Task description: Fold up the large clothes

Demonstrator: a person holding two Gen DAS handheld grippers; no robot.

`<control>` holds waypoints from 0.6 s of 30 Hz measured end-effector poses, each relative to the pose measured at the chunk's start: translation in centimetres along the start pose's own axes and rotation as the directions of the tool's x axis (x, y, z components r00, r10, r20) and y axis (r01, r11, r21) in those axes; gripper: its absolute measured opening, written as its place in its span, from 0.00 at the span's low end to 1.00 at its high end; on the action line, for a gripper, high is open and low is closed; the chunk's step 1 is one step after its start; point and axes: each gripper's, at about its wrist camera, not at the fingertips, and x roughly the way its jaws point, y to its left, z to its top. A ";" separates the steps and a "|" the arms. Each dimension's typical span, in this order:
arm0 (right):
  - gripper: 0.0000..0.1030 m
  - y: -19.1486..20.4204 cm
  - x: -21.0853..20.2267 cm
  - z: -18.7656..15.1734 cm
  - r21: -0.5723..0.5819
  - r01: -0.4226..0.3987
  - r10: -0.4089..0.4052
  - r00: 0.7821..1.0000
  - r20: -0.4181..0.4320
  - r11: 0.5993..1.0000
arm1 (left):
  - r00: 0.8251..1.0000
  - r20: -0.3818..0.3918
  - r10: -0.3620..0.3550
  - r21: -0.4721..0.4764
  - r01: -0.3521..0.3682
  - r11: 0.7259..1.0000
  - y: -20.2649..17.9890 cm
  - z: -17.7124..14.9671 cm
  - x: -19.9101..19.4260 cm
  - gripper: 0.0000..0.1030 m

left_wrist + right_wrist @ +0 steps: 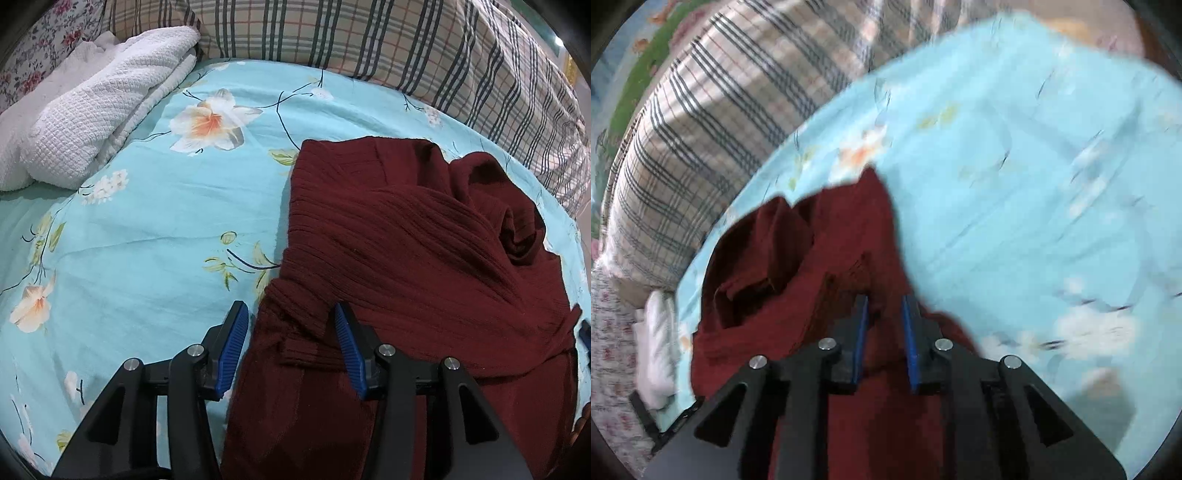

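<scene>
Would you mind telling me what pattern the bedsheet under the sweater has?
Light blue bedsheet with white-and-orange flowers; clearest in the left wrist view.

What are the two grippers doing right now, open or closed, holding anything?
Left gripper: jaws open over the edge of the maroon sweater, not gripping it.
Right gripper: jaws partly closed around a sweater fold; firm grip cannot be told.
</scene>
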 end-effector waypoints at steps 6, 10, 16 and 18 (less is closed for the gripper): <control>0.22 7.5 1.8 0.7 -0.255 -0.209 0.177 0.973 -0.145 0.944 | 1.000 -0.005 0.005 -0.002 -0.005 1.000 0.0 0.0 0.1 0.49; 0.22 7.1 5.3 -0.8 -0.304 -0.115 0.021 0.955 -0.295 0.946 | 1.000 -0.012 -0.006 -0.009 0.006 1.000 0.2 -0.1 0.1 0.51; 0.26 0.6 -0.9 -0.9 -0.239 -0.058 0.009 0.979 -0.202 0.969 | 0.999 -0.032 -0.039 0.035 0.040 0.999 0.8 -1.3 -2.4 0.54; 0.37 -1.1 -2.9 -0.9 -0.220 -0.056 0.015 0.983 -0.182 0.974 | 0.999 -0.041 -0.028 0.064 0.031 0.997 1.0 -2.3 -3.5 0.58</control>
